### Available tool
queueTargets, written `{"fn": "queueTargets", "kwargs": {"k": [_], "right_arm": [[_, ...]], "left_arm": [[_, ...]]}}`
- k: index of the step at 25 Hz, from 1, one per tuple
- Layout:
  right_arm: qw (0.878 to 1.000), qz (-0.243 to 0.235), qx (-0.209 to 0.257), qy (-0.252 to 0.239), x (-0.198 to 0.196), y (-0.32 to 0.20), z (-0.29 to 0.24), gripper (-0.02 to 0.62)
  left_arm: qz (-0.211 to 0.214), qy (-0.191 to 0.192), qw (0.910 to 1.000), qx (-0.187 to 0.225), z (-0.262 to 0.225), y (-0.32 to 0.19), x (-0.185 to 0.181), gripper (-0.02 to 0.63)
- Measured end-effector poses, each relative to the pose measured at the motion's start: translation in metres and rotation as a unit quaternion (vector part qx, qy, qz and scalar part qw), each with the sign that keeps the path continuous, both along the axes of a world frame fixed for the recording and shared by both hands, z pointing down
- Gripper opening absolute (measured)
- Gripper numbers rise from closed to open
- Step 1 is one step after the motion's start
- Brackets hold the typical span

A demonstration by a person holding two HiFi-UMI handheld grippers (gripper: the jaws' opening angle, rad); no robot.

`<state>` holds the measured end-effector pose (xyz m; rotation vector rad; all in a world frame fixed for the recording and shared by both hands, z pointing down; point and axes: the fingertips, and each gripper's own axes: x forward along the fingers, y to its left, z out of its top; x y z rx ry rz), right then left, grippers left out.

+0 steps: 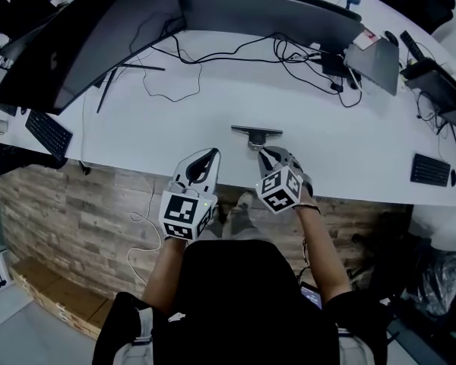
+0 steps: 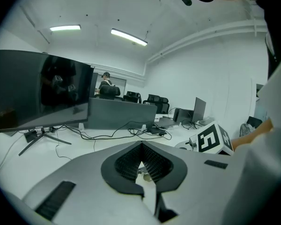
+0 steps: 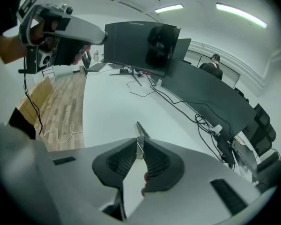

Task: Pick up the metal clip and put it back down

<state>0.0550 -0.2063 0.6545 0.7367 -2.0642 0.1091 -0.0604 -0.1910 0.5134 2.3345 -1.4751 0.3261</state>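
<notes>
Right tool (image 3: pixel 139 142) (tips only) — pinches metal clip (image 3: pixel 141 129).

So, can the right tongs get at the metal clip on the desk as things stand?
Probably yes. The metal clip lies on the white desk just ahead of the right tongs, with nothing between them. Their jaws are almost together, so they would need to open first.

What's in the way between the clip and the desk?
Nothing visible. The clip is pinched in the fingers of the right gripper, right at a bare patch of desk; the cables lie well behind it.
</notes>
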Motion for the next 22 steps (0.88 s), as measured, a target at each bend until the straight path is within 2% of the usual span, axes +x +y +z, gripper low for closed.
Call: {"fn": "queueTargets", "kwargs": {"k": [3,6,12,17,22], "right_arm": [[0.999,-0.025,0.000,0.029,-0.005,-0.004,0.015,0.029],[0.996,-0.057,-0.001,0.062,-0.009,-0.006,0.029,0.088],[0.990,-0.095,0.004,0.105,-0.011,-0.015,0.052,0.137],[0.984,-0.118,0.004,0.134,-0.009,-0.022,0.074,0.146],[0.983,-0.122,0.007,0.134,-0.012,-0.028,0.087,0.147]], "left_arm": [[-0.005,-0.001,1.0000,-0.008,0.008,-0.001,-0.006,0.012],[-0.009,-0.001,0.9999,-0.015,0.014,-0.002,-0.011,0.012],[-0.018,0.000,0.9996,-0.022,0.021,-0.006,-0.017,0.012],[-0.021,0.000,0.9993,-0.029,0.030,-0.008,-0.019,0.012],[-0.025,-0.006,0.9989,-0.038,0.038,-0.007,-0.025,0.012]]}}
